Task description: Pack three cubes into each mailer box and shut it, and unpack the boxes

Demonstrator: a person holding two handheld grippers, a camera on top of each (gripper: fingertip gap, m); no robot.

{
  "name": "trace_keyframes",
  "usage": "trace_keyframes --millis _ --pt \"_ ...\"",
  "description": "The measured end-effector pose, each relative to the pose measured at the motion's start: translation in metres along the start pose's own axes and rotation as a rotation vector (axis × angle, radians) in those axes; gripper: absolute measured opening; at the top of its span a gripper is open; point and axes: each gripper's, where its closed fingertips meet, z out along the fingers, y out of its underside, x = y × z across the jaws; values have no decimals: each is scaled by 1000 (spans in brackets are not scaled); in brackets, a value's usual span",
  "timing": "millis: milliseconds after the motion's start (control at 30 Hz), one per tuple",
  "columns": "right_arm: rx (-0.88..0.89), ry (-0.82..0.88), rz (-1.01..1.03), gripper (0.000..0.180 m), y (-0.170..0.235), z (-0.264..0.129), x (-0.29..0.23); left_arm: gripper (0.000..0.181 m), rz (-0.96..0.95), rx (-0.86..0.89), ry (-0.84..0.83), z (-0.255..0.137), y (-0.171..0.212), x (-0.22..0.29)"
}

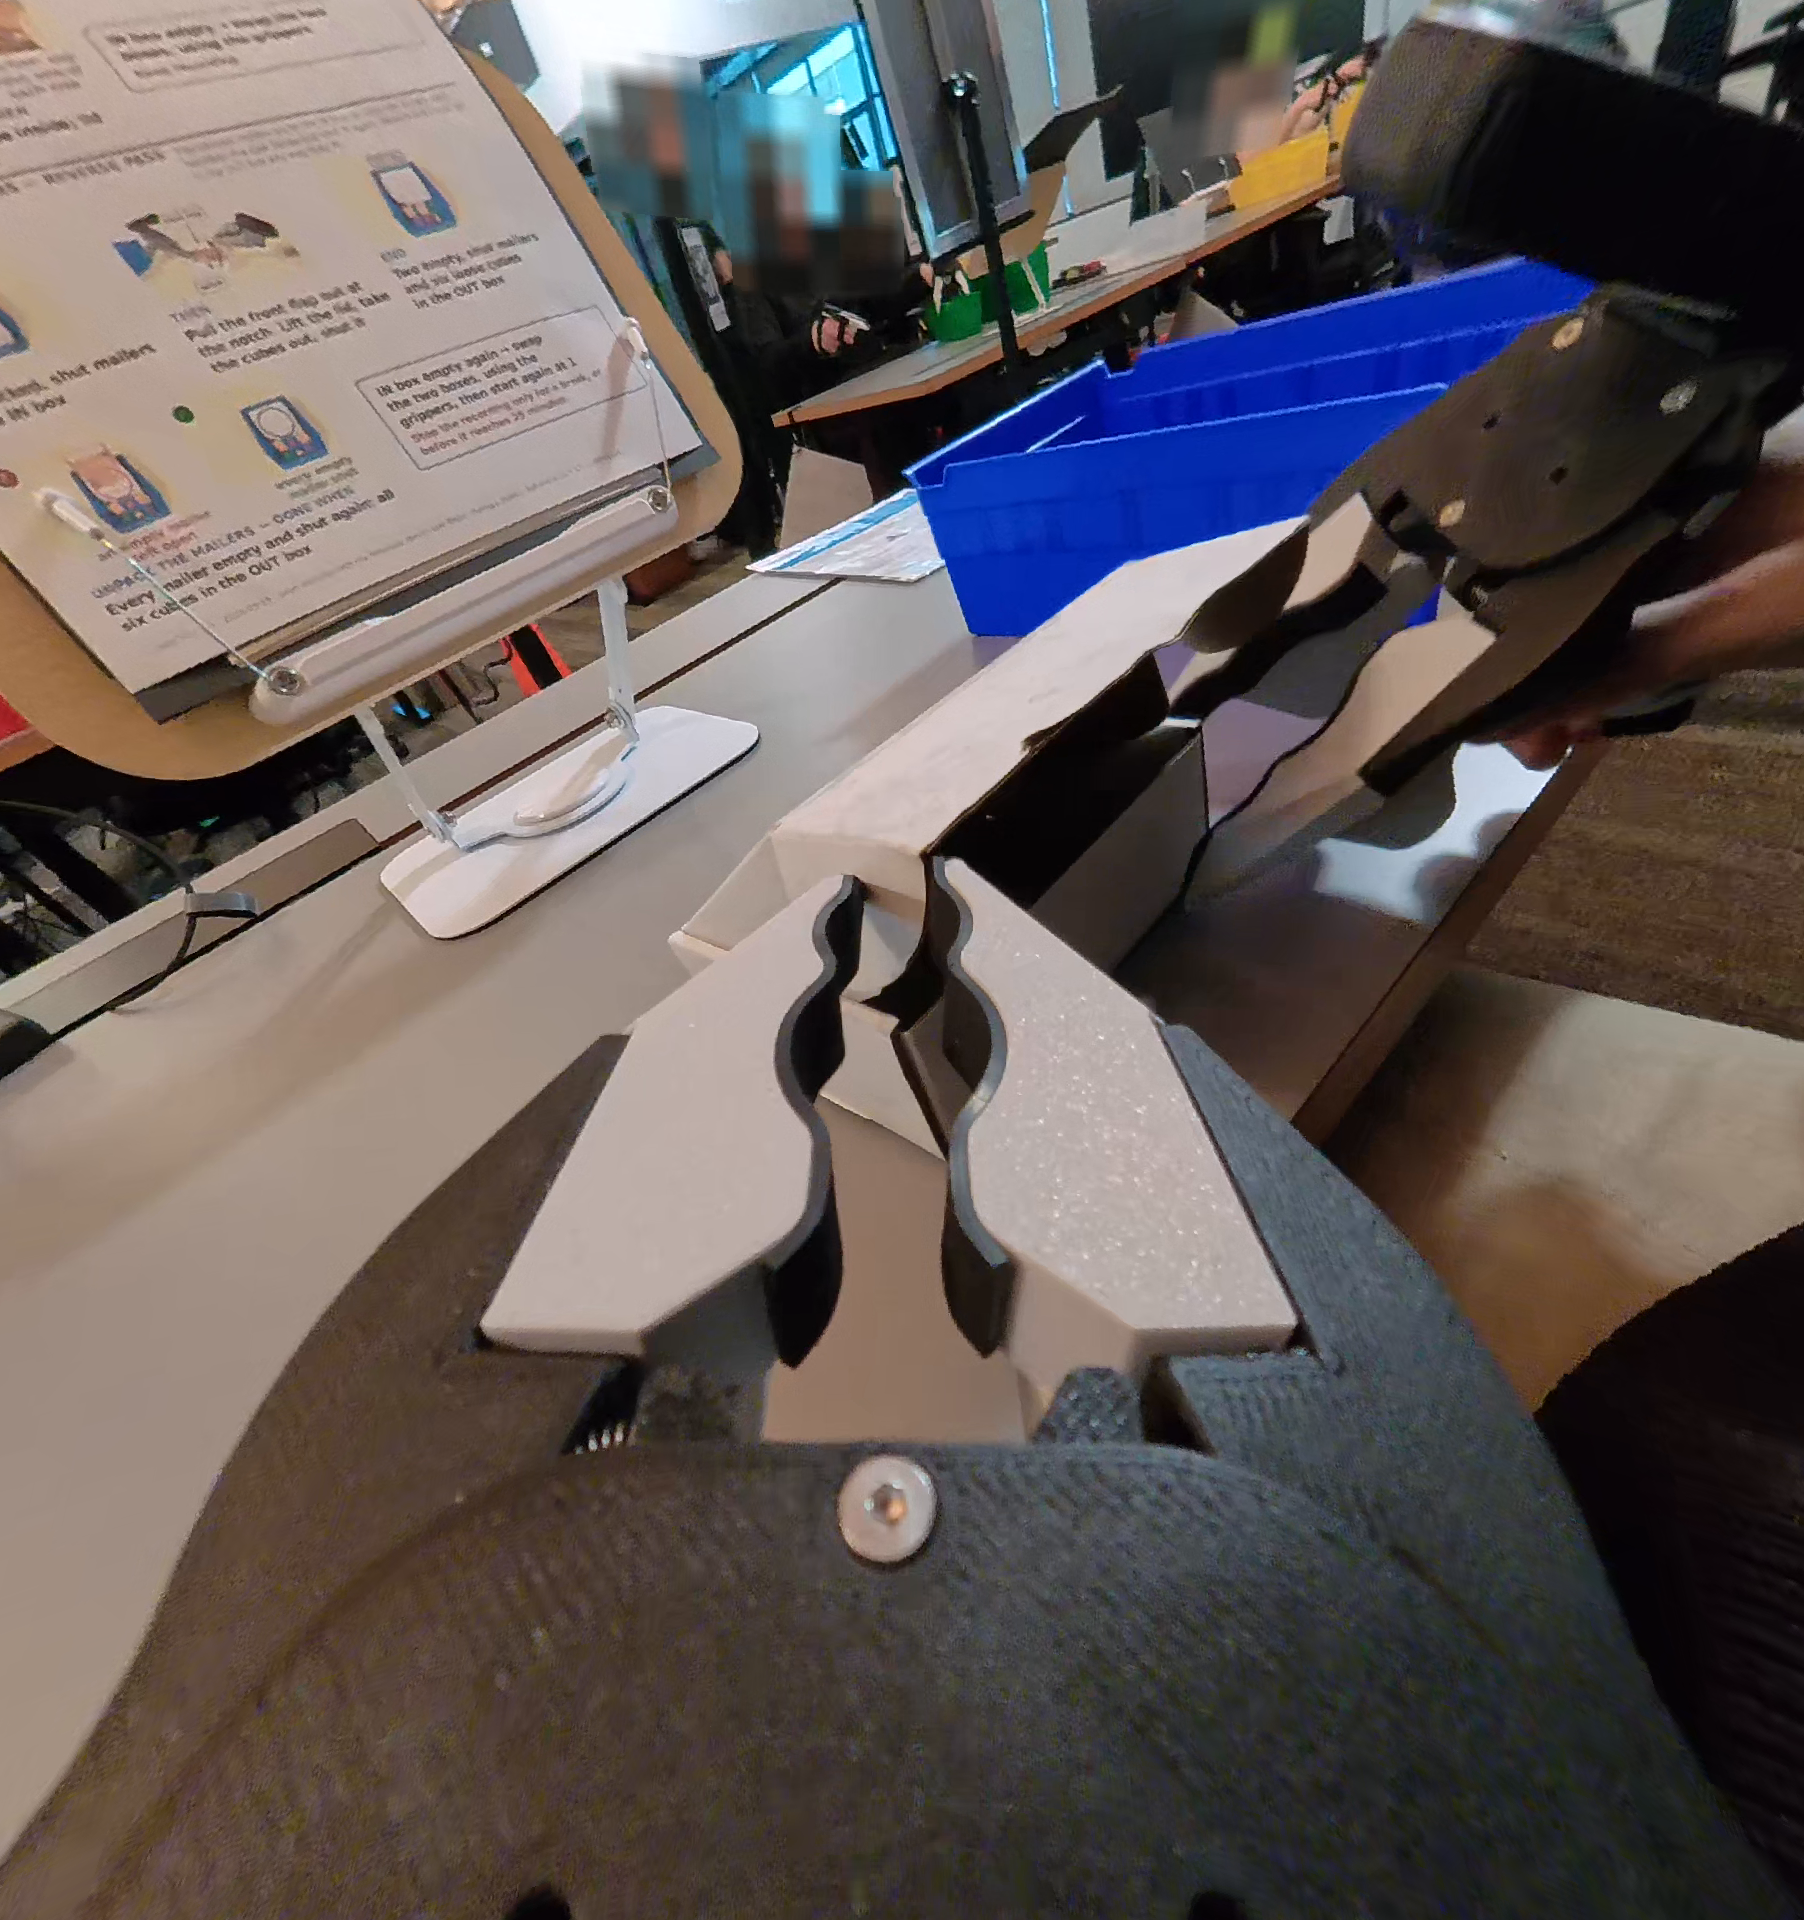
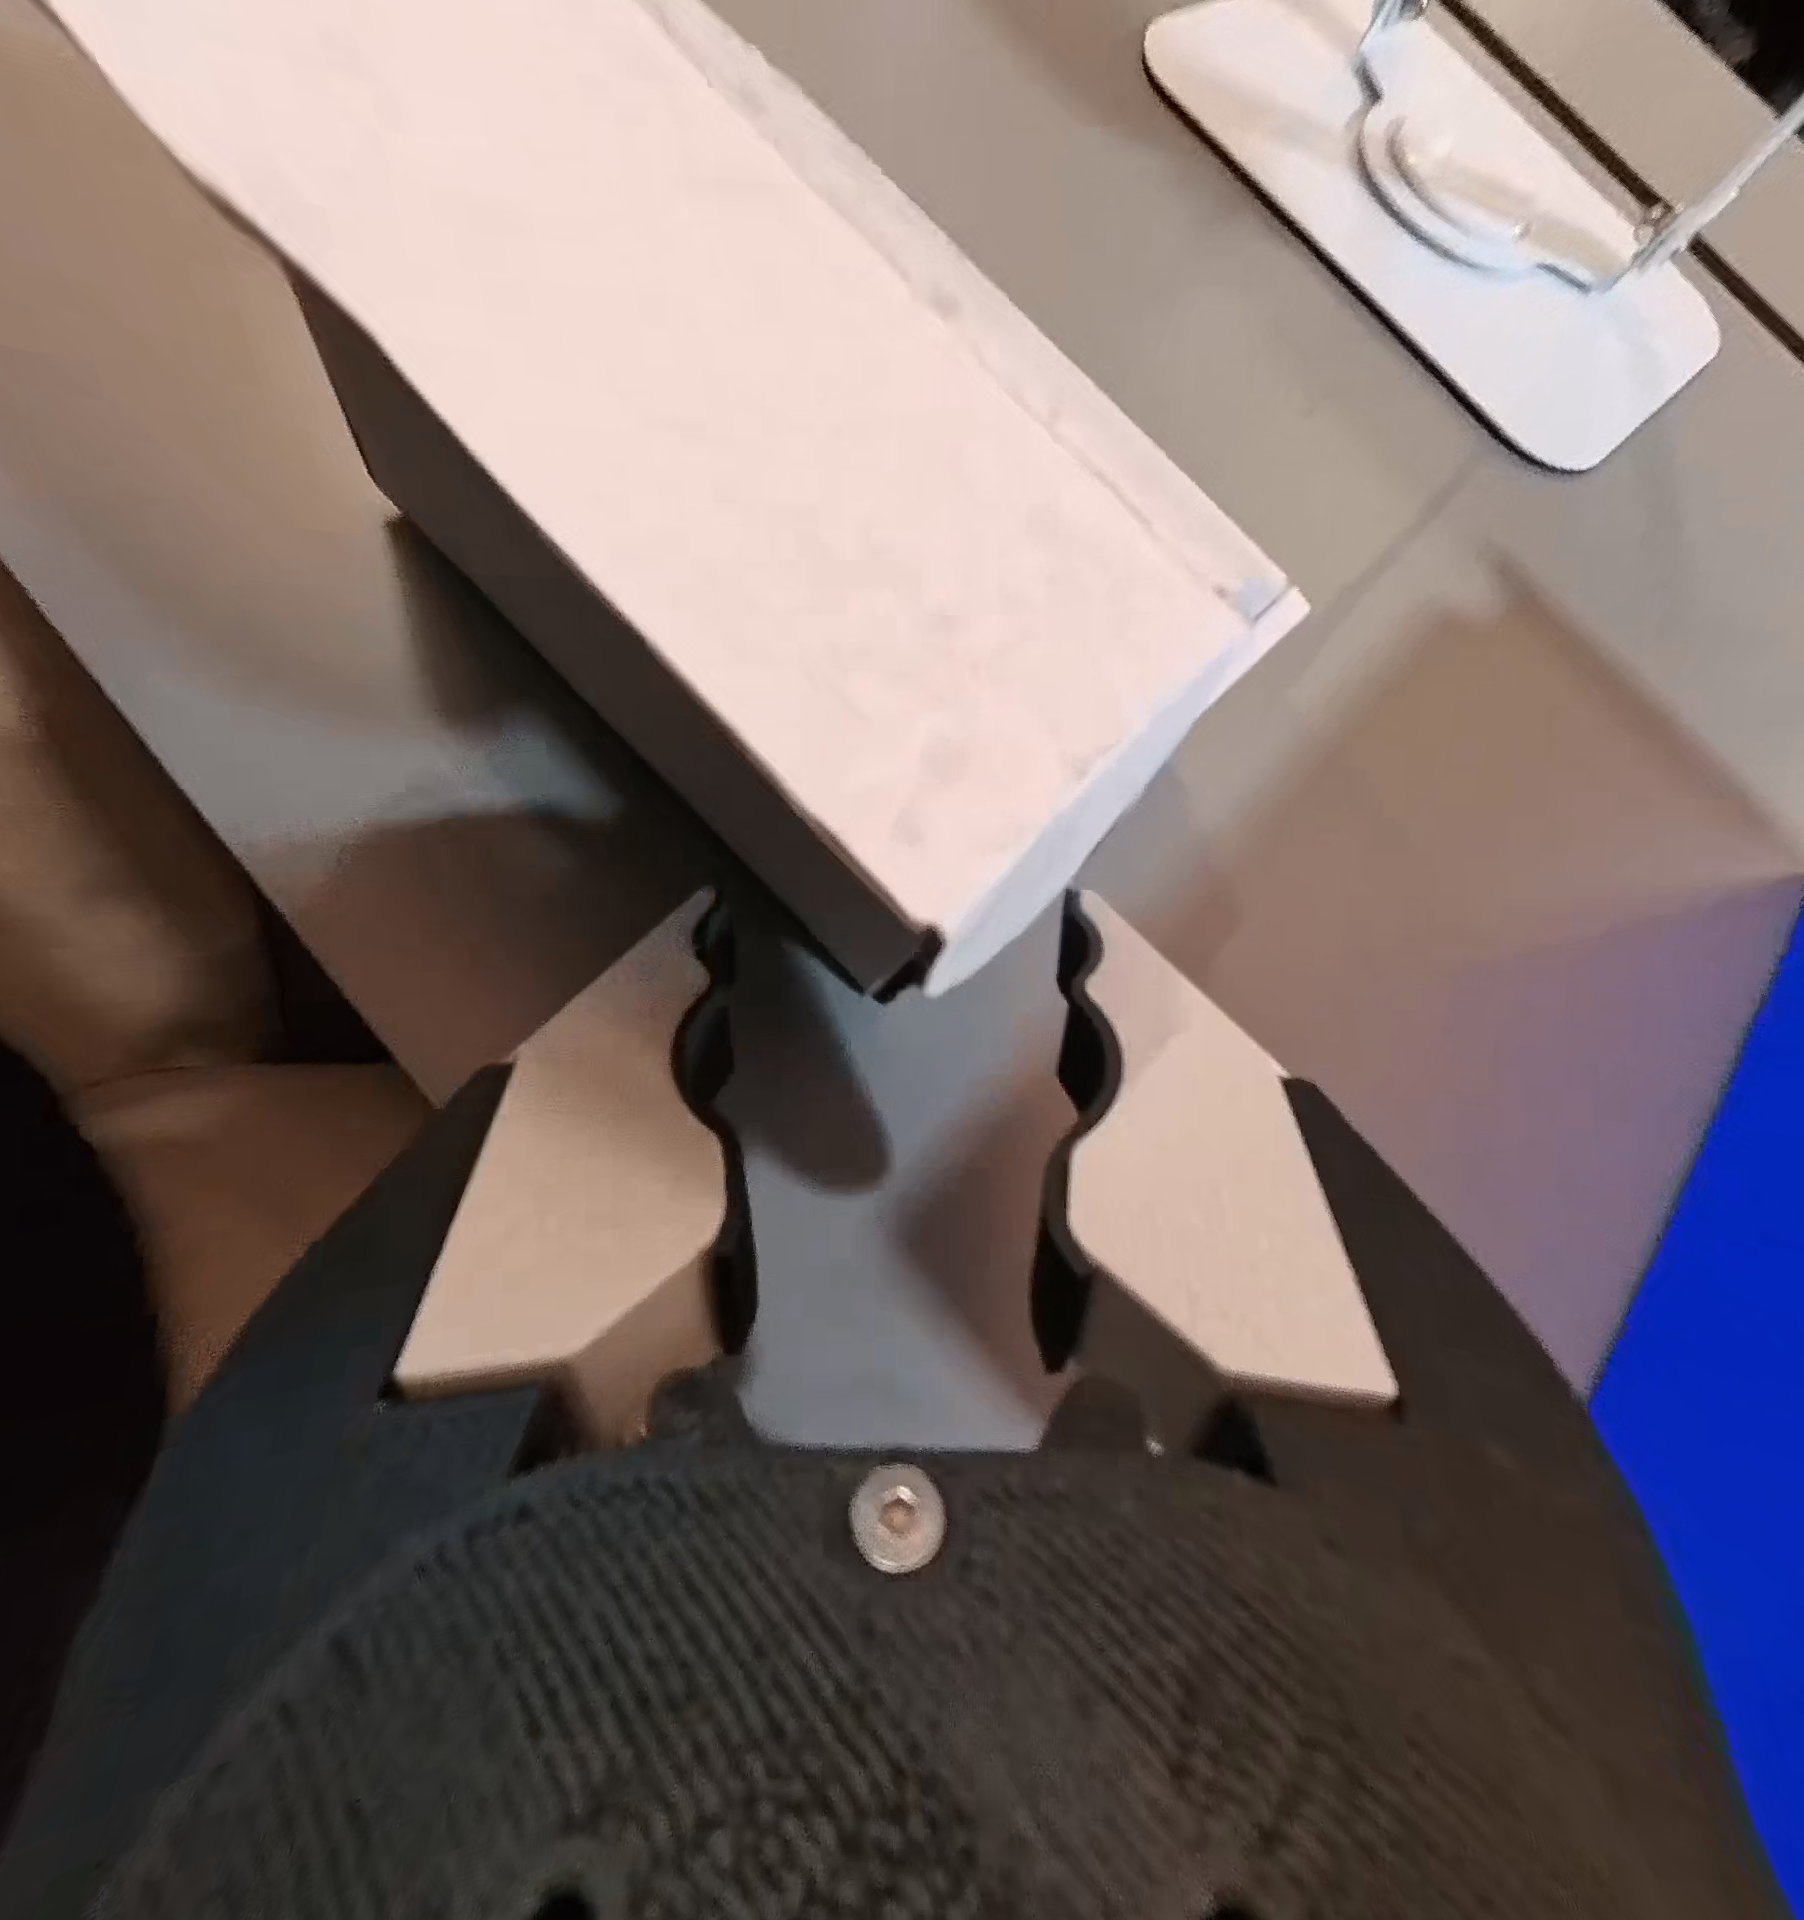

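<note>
The inside of the white cardboard mailer box (image 1: 991,748) is shadowed, so its contents cannot be told. The blue plastic bin (image 2: 1750,1195) is cut off at the right edge. Background figures at upper centre are blurred.

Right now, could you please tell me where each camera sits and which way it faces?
Left wrist view: on the left gripper, facing across the grey table at the white cardboard mailer box and blue plastic bin; own fingers, right gripper and a hand show.
Right wrist view: on the right gripper, looking down at the box's corner; own fingers show.
Shared: box, table, bin.
</note>
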Motion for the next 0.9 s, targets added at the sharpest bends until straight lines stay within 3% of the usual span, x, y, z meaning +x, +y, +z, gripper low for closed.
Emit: trace_keyframes --millis 133,267,400,633,900 --pt "-46 30 -15 69 7 1 4 11 -49 3 -5 -1 0 -5" --pt "106 119 3 75 -20 -28 20 10 -41 -1 -11 -1 0 -5" --pt "246 169 -9 52 -38 -57 24 10 -27 -1 -14 -1 0 -5" --pt "264 240 -125 10 -44 -67 17 10 -12 3 -15 -1 -1 -3" --pt "189 229 -116 7 -44 -69 14 10 -1 11 -19 -1 -2 -2"
